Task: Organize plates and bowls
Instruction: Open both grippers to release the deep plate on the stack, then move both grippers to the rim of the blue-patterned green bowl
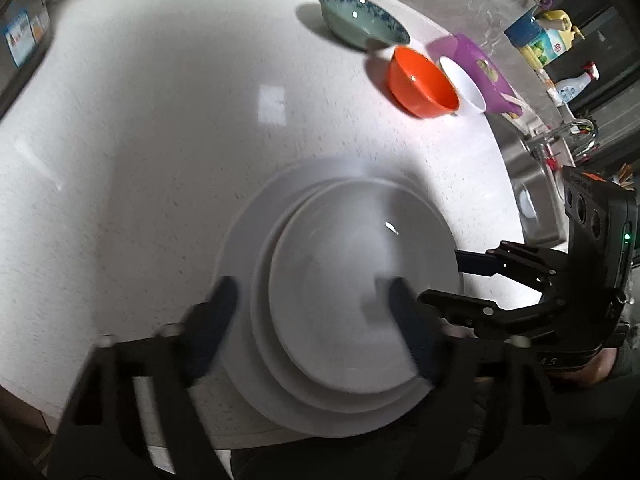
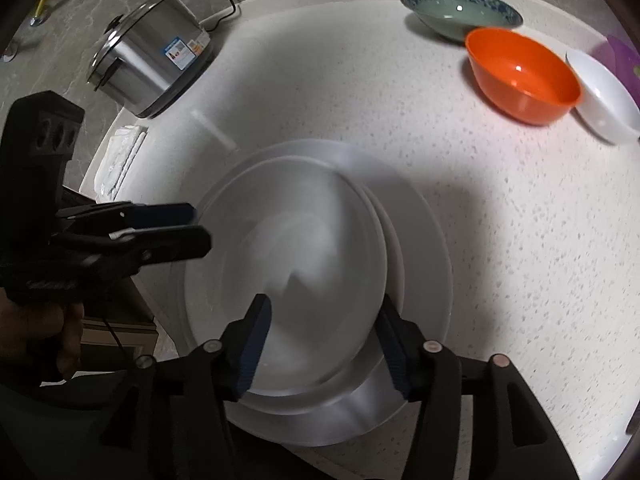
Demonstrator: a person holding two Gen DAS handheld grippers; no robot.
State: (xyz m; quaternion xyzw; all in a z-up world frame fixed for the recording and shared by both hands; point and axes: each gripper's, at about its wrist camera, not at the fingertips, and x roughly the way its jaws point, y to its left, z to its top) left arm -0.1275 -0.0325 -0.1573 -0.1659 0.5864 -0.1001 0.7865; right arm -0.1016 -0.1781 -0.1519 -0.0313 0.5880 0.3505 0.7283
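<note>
A stack of white plates [image 1: 352, 300] lies on the white counter near its front edge; it also shows in the right wrist view [image 2: 304, 264]. My left gripper [image 1: 316, 320] is open, its fingers straddling the stack's left part. My right gripper [image 2: 324, 340] is open over the stack's near rim. An orange bowl [image 1: 424, 80] [image 2: 524, 76], a blue-patterned bowl [image 1: 360, 16] [image 2: 460, 10] and a small white bowl [image 1: 464, 84] [image 2: 604, 92] stand at the far side.
A steel rice cooker [image 2: 148, 60] stands at the back left by a folded cloth [image 2: 120, 156]. A purple board [image 1: 480, 72], bottles [image 1: 540, 40] and a sink [image 1: 536, 196] lie to the right.
</note>
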